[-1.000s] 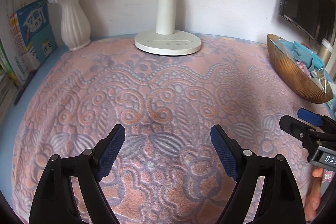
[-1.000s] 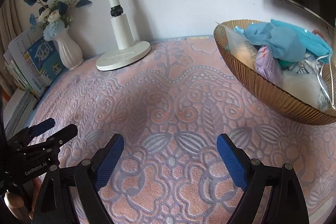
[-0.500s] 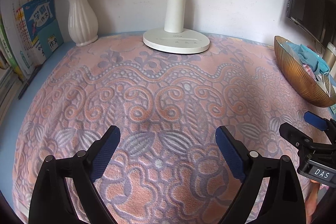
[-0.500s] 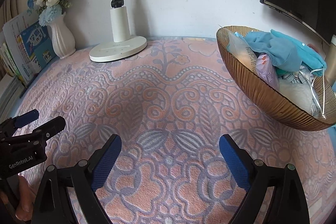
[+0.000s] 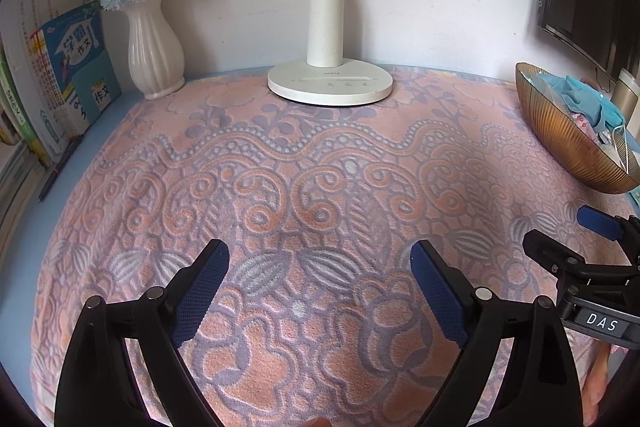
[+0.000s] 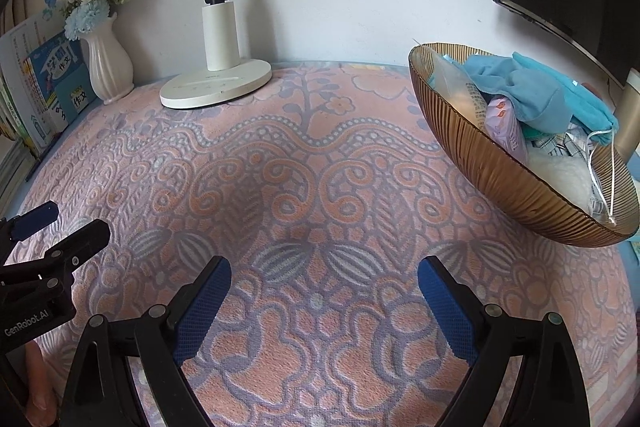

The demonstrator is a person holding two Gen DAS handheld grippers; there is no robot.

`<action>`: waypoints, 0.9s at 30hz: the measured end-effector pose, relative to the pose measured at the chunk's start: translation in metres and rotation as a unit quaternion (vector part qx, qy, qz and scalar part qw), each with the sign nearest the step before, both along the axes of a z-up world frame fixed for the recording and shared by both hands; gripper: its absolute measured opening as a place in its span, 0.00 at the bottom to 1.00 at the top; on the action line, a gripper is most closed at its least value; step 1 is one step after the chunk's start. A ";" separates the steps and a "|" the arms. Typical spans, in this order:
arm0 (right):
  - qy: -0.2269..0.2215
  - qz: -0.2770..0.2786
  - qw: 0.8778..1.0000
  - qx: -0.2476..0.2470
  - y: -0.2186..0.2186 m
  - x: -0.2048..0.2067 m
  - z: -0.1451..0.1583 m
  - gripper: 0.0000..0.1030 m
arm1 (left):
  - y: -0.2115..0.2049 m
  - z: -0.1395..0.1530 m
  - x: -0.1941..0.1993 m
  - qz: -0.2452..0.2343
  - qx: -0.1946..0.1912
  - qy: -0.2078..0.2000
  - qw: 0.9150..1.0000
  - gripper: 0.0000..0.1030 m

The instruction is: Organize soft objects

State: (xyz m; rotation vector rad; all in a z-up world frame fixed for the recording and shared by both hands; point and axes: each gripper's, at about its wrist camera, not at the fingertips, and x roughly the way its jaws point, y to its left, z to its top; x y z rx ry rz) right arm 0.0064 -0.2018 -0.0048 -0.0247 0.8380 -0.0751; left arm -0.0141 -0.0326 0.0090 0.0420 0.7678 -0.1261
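At the right edge of the table, on the pink and purple patterned blanket [image 6: 320, 179], I see my gold ribbed bowl [image 6: 500, 171]. It tips toward me, and its long side runs from the back wall toward the front edge. The soft things are piled inside: a blue cloth [image 6: 532, 95] on top, a light purple packet [image 6: 506, 127], something white and fluffy [image 6: 568, 173], and a mask string hanging over the rim.

Along the back edge stand a white lamp base [image 5: 330, 83] in the middle and a white vase of blue flowers [image 5: 154, 55] near the left corner. Books [image 5: 60, 75] lean at the left edge. Nothing sits between my grippers and the bowl.

My left gripper [image 5: 320, 275] is wide open over the blanket, with nothing in it. My right gripper [image 6: 324, 287] is wide open too, and has nothing in it.
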 end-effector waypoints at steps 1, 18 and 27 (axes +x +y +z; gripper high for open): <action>0.001 0.000 1.000 -0.001 0.000 0.000 0.000 0.91 | 0.000 0.000 0.000 0.000 0.001 -0.001 1.000 0.89; 0.004 0.001 1.000 -0.002 0.006 0.001 -0.001 0.91 | -0.001 -0.005 0.004 0.005 0.014 0.018 1.000 0.89; 0.006 -0.001 1.000 -0.002 0.007 0.000 -0.001 0.91 | -0.002 -0.004 0.002 0.004 0.017 0.017 1.000 0.89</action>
